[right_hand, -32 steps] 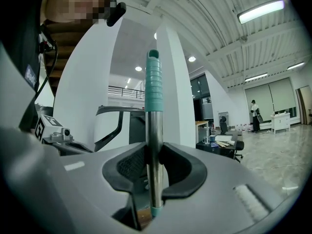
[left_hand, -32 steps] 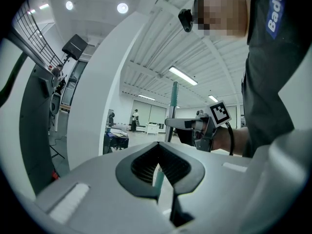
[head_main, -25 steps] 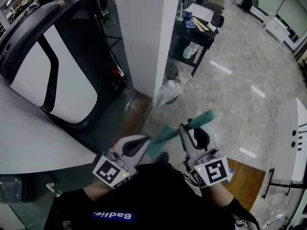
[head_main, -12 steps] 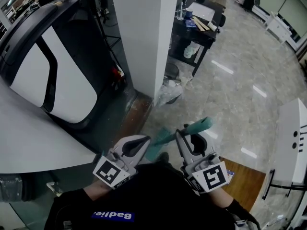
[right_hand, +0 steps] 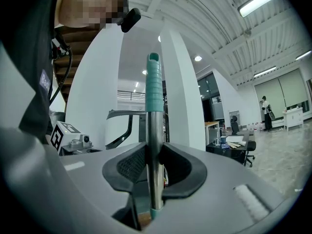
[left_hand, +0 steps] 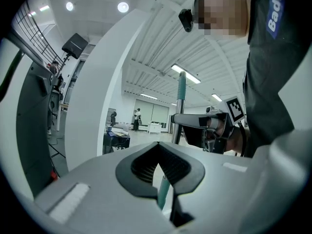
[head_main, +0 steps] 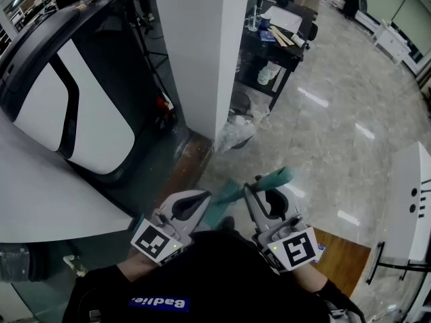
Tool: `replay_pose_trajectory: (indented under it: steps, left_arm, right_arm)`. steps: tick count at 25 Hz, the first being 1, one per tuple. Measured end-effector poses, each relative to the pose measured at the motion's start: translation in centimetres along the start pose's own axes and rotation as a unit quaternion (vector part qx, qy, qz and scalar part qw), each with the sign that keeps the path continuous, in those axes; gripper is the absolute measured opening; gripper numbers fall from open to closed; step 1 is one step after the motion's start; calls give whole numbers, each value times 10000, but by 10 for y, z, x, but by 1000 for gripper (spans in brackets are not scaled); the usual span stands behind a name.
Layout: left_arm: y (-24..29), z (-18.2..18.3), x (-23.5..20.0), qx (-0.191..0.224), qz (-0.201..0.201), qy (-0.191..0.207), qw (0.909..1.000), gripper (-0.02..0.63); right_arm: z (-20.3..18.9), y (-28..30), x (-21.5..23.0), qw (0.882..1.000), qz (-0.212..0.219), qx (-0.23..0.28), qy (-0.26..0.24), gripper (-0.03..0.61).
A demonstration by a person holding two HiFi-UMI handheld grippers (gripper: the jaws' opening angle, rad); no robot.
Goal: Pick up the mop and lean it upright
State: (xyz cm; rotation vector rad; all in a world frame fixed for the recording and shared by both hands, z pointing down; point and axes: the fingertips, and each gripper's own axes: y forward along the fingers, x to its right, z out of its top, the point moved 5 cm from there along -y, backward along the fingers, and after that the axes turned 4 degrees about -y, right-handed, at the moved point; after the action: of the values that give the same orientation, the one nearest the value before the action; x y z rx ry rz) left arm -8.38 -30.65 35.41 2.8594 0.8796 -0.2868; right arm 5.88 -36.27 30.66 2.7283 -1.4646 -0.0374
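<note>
The mop's handle is a silver pole (right_hand: 155,150) with a ribbed teal grip (head_main: 277,176) at its top. It stands nearly upright between my hands, foreshortened in the head view, and its lower teal part (head_main: 223,195) runs down toward the floor. My right gripper (head_main: 259,184) is shut on the silver pole just below the grip, seen close up in the right gripper view (right_hand: 155,179). My left gripper (head_main: 202,198) is shut on the teal section lower down (left_hand: 163,196). The mop's head is hidden.
A white pillar (head_main: 202,46) rises just ahead, with a crumpled plastic bag (head_main: 236,132) at its foot. Behind it is a black cart (head_main: 273,52) carrying papers and cups. A black-and-white machine (head_main: 60,93) fills the left. A white cabinet (head_main: 411,187) stands at right.
The teal grip has swung left and nearer to me, so the handle stands steeper. My right gripper shifted slightly left with it. The left gripper has stayed put.
</note>
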Motion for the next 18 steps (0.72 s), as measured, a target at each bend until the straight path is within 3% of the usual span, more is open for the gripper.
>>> replay_pose_trajectory:
  steps: [12,18]
  left_arm:
    - [37,4,19,-31,-201,23,9998,20]
    - [30,0,31,-19,-515,22,9987,20]
  right_arm:
    - [5,-27,22,9998,-69,199,-44,107]
    - [4,-49,8,9990,-412,170,-81,107]
